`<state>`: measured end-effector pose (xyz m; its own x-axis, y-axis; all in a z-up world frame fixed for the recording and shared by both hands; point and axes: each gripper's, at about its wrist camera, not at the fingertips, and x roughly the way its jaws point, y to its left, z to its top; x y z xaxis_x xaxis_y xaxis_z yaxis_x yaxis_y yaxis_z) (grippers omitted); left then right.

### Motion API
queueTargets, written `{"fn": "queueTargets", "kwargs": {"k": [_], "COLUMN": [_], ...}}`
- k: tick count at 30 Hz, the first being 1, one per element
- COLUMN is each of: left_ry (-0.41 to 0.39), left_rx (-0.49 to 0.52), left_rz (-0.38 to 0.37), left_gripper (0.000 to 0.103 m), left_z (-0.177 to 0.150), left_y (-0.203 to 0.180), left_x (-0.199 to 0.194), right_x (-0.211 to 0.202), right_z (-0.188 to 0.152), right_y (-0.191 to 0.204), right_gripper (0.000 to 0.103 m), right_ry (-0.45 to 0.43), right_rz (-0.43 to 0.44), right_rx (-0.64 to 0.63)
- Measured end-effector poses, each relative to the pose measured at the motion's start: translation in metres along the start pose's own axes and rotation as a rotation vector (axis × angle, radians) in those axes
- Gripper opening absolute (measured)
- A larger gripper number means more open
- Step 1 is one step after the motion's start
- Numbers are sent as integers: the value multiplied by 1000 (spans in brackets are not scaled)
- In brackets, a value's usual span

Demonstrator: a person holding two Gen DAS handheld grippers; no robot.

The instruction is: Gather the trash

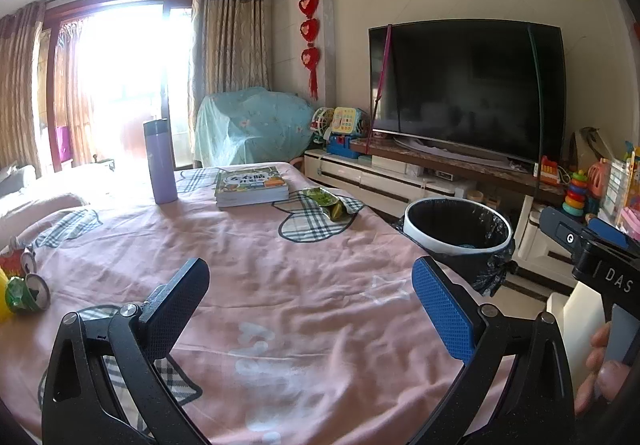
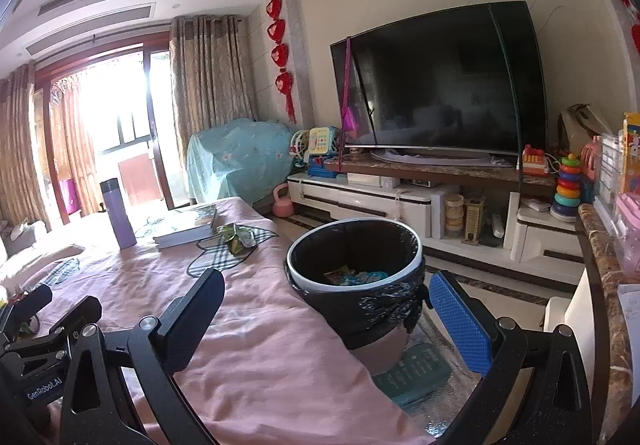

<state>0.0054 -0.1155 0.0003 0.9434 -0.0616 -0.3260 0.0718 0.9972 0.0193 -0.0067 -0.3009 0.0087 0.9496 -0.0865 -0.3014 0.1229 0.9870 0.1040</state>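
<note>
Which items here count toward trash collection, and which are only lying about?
Job: green snack wrapper, crushed cans, lined trash bin.
Lying about: purple flask, books, TV, stacking-ring toy.

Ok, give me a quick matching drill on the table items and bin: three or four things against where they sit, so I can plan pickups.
Things:
1. tall lilac flask
2. crumpled green snack wrapper
3. crushed green drink can
4. round white bin with black liner

Places:
A. table's left edge
B. beside the table's right edge
C. far side, left of the stacked books
D. on a plaid heart patch, right of the books

Pairs: 1-C, 2-D, 3-A, 4-B
</note>
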Motion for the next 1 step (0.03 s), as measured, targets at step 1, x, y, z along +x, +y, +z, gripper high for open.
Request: {"fn": "queueTargets", "kwargs": {"k": [1], "left_ry": [1], "left_rx": [-2], "left_rz": [-2], "left_gripper": [103], "left_z": [0], "left_y": [1], "left_x": [0], "right_x": [1], "right_z": [0], "right_y": [2], "right_gripper": [103], "right_ry": [2], "right_rz": [4], "right_rx": [0]}}
